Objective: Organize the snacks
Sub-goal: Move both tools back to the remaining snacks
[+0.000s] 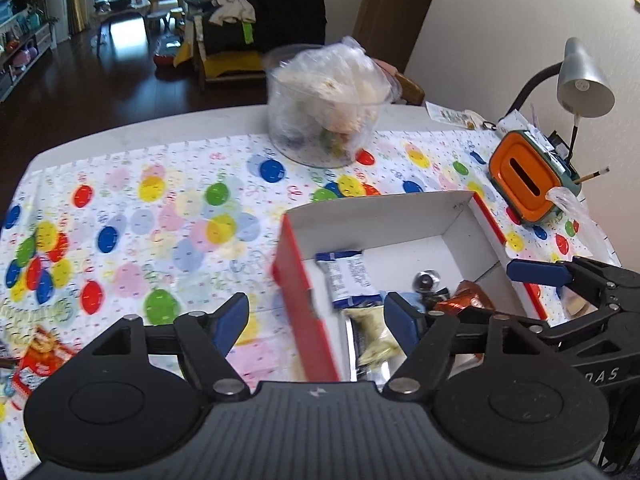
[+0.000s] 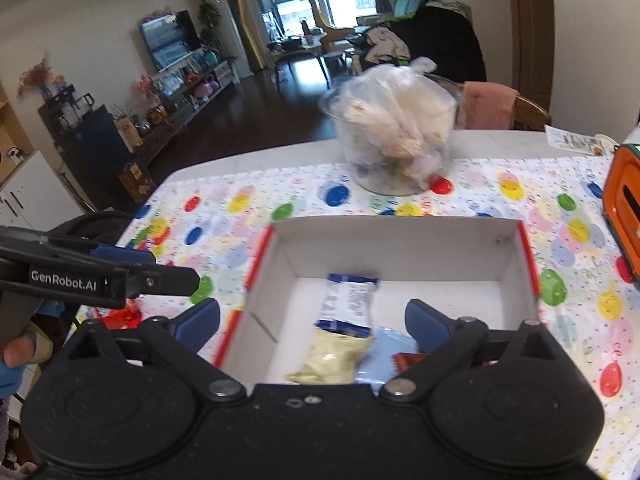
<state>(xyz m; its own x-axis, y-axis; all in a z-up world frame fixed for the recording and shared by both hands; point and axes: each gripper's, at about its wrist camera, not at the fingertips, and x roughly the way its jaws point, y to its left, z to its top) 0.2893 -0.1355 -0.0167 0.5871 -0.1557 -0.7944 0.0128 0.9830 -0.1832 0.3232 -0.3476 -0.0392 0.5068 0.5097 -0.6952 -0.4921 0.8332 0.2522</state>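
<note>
A red-and-white cardboard box (image 1: 304, 292) (image 2: 400, 248) sits on the balloon tablecloth. Inside lie a blue-and-white packet (image 1: 350, 278) (image 2: 350, 298), a pale yellow packet (image 1: 374, 338) (image 2: 332, 360), a light blue packet (image 2: 390, 350), a copper-foil snack (image 1: 464, 300) and a silver foil piece (image 1: 426, 282). My left gripper (image 1: 316, 322) is open and empty over the box's left wall. My right gripper (image 2: 312, 322) is open and empty above the box's near end; it also shows in the left wrist view (image 1: 536, 272).
A clear tub holding bagged snacks (image 1: 326, 104) (image 2: 396, 128) stands at the table's far side. An orange-lidded container (image 1: 528, 176) (image 2: 624, 208) and a desk lamp (image 1: 584, 76) are at the right. A red snack packet (image 1: 40, 356) lies at the left.
</note>
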